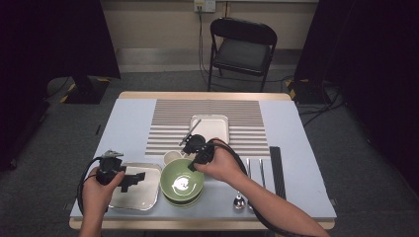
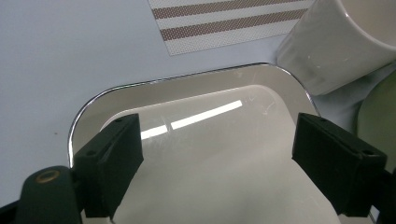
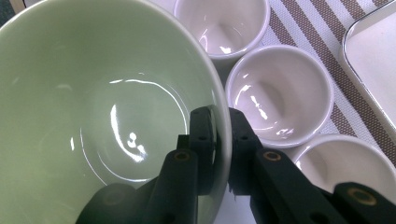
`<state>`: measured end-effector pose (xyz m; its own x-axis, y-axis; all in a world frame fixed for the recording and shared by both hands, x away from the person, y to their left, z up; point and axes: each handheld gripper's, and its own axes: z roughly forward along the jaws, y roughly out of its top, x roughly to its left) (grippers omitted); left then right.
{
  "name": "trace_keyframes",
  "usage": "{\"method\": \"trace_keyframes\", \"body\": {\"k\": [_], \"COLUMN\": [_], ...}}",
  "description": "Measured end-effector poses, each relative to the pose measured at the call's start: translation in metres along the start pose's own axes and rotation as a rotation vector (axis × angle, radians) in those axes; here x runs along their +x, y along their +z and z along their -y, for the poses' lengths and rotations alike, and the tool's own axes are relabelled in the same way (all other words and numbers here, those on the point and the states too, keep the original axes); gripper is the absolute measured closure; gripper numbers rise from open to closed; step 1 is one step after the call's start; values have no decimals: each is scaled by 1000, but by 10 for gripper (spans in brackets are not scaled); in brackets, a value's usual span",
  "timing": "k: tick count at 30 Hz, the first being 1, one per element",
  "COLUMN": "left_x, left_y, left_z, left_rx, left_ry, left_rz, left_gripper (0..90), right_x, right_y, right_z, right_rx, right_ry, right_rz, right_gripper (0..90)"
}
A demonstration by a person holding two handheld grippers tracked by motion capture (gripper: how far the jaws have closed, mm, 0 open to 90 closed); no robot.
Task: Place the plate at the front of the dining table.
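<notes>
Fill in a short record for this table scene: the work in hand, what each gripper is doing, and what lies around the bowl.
work in hand: gripping the green bowl by its rim
right gripper: shut on the bowl's rim, one jaw inside, one outside
left gripper: open, above the steel tray, holding nothing
bowl's place: beside the steel tray, on top of another green bowl
nearby: three white cups, the middle white cup next to the bowl; white tray on the striped mat; spoon

No writing, label, brand, number or sign can be read anywhere here; the bowl, cups, trays, striped mat and grippers all show plain, unmarked surfaces.
</notes>
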<state>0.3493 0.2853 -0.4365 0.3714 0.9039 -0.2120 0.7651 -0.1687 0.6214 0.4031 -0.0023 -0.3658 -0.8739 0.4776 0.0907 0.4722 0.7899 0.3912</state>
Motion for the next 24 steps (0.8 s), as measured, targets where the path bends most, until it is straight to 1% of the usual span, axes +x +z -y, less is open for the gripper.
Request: {"method": "trace_keyframes", "body": {"k": [2,3,4,6,12,13,16,17,18,19,20,21,23,24], "left_x": [1,1,1,2,1,1,1,1,1,1,0,0,0,0], "left_y": [0,0,0,0,0,0,0,1,1,1,1,1,1,1], "left_z": [0,0,0,0,0,0,0,1,1,1,1,0,0,0], "left_rx": [0,1,0,2,1,-1,0,-1,1,0,1,0,-2,-2], "left_ry": [1,1,-2,0,-1,-1,-2,-3,-3,-4,-1,0,2,-3], "left_rz": [-2,1,2,0,1,0,0,-1,-2,-1,0,0,3,2], "left_gripper": [158,158,158,158,158,158,157,157,158,158,158,158,158,158], "right_x": [-1,-2,-2,-1,-2,-2,-3,-3,-5,-4,-3,-3,-2,-3], "right_y": [-1,-1,-2,-3,-7,-8,-11,-15,-18,-21,-23,-24,-25,-26], "right_z": [0,0,0,-1,-2,-2,-3,-4,-5,-7,-8,-10,-11,-12], "right_rx": [-3,-2,-5,-1,-6,-1,-15,-29,-50,-34,-35,-19,-25,-24], "right_ry": [0,8,2,9,9,16,11,30,26,17,21,19,13,10], "right_rz": [-8,-14,-13,-12,-21,-25,-28,-34,-52,-33,-31,-32,-21,-24], "right_gripper": [836,838,839,840,842,843,850,855,856,858,858,858,858,858]}}
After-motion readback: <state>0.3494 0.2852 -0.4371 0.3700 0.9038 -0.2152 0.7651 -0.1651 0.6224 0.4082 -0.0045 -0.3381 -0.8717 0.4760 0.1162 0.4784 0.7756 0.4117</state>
